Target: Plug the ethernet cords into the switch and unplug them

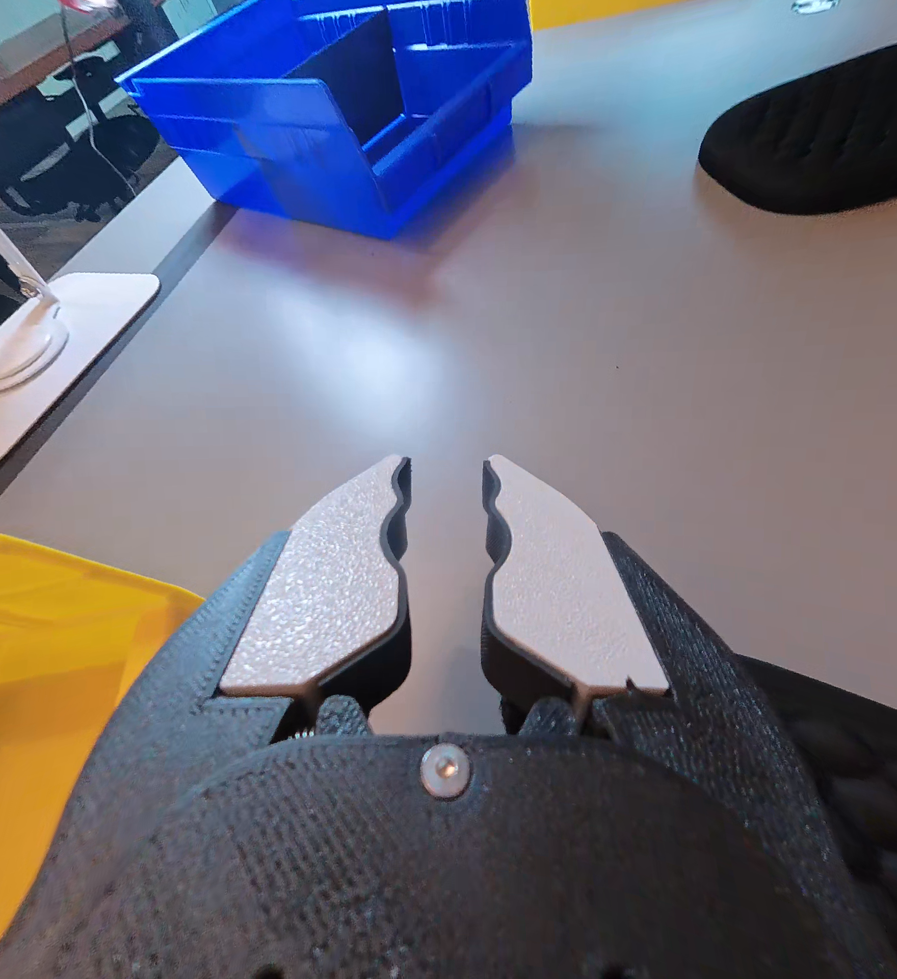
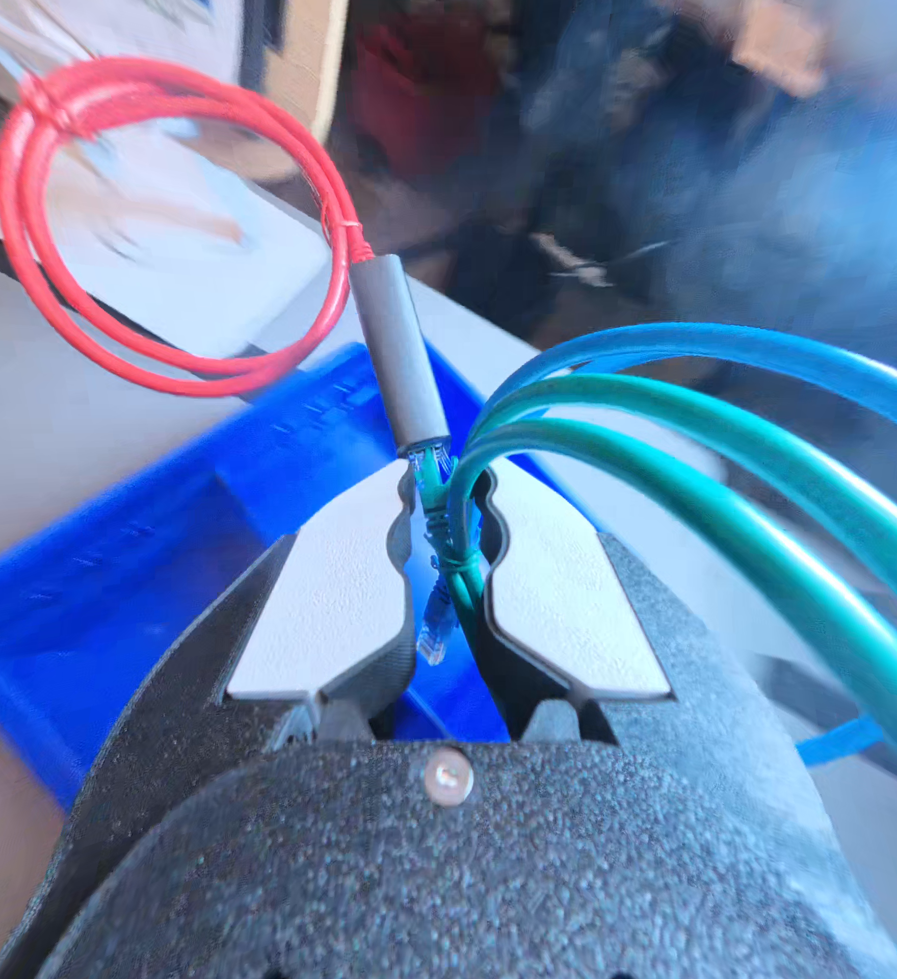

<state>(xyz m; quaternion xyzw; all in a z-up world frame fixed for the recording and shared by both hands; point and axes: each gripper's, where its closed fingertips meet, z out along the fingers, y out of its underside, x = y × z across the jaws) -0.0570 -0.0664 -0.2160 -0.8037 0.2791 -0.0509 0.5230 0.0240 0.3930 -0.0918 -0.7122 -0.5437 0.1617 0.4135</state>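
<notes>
In the right wrist view my right gripper (image 2: 443,479) is shut on a tied bundle of green cord (image 2: 700,477) and blue cord (image 2: 753,355), held in the air above a blue bin (image 2: 171,530). A grey bar-shaped switch (image 2: 393,355) sticks out past the fingertips, with green and blue plugs in its near end and a coiled red cord (image 2: 171,365) at its far end. A loose blue plug (image 2: 436,630) hangs between the fingers. In the left wrist view my left gripper (image 1: 446,466) is open and empty, low over the grey table (image 1: 594,371).
In the left wrist view the blue bin (image 1: 330,132) stands at the far left of the table. A yellow bin (image 1: 38,662) is close on the left, a white lamp base (image 1: 38,360) sits at the left edge, and a black padded object (image 1: 833,143) lies far right.
</notes>
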